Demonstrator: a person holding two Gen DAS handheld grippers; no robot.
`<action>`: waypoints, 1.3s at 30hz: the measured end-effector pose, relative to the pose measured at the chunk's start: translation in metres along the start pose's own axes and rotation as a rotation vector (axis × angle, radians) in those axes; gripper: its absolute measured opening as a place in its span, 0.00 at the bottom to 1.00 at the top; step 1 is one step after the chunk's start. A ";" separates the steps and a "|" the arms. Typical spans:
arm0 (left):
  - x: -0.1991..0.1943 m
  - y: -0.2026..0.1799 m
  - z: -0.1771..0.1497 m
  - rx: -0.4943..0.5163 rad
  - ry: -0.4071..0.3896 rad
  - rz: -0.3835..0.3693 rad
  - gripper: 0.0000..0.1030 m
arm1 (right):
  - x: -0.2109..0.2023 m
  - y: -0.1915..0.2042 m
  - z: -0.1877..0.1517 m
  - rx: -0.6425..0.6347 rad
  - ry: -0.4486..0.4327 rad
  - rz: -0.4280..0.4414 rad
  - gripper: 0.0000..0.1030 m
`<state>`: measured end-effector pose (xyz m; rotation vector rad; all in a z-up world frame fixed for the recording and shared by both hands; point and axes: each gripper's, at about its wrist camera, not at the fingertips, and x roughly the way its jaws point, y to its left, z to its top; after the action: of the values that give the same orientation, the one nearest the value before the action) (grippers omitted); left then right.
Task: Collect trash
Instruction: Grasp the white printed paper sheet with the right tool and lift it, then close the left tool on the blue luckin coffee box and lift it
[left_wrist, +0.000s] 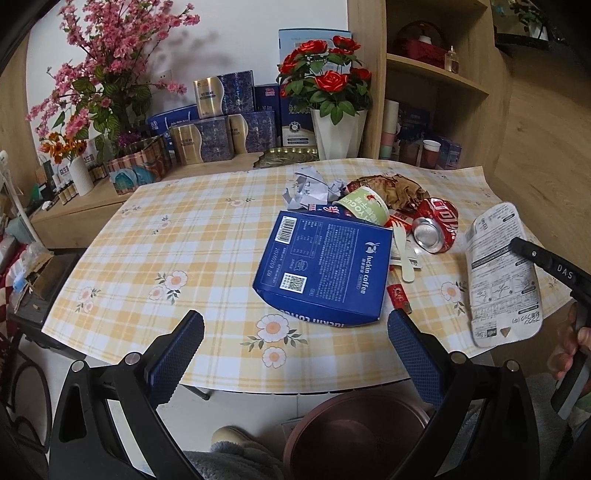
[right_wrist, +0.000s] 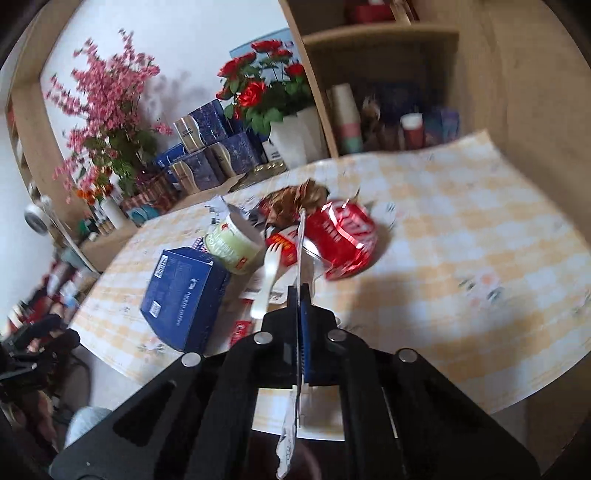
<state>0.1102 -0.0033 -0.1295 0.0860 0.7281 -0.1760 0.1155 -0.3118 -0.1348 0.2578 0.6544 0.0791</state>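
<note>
Left wrist view: left gripper (left_wrist: 295, 334) seen with jaws spread wide, nothing held, poised over near table edge before blue coffee box (left_wrist: 323, 271). Trash clustered on checked tablecloth (left_wrist: 147, 240): crumpled paper (left_wrist: 312, 188), yogurt cup (left_wrist: 364, 205), crushed red can (left_wrist: 436, 229), wooden fork (left_wrist: 402, 254). White printed card (left_wrist: 502, 273) shown lifted at right, clamped by right gripper (left_wrist: 517, 245). Brown bin (left_wrist: 354, 432) visible below table.

Right wrist view: right gripper (right_wrist: 301, 295) shown fully closed on card (right_wrist: 300, 243), seen edge-on, above table.

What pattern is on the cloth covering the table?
The tablecloth is a yellow-and-white check with scattered white flowers, clearest in the left wrist view.
</note>
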 end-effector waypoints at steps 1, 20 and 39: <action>0.002 -0.001 0.000 -0.003 0.004 -0.007 0.95 | 0.000 0.003 0.001 -0.030 0.003 -0.025 0.05; 0.069 -0.058 0.010 0.094 0.002 -0.017 0.95 | 0.019 -0.005 -0.017 -0.005 0.050 0.000 0.06; 0.171 -0.123 -0.008 0.501 0.000 0.341 0.62 | 0.015 -0.026 -0.016 0.040 0.043 0.013 0.06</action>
<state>0.2075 -0.1449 -0.2519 0.6828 0.6456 -0.0282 0.1169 -0.3308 -0.1627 0.3000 0.6981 0.0842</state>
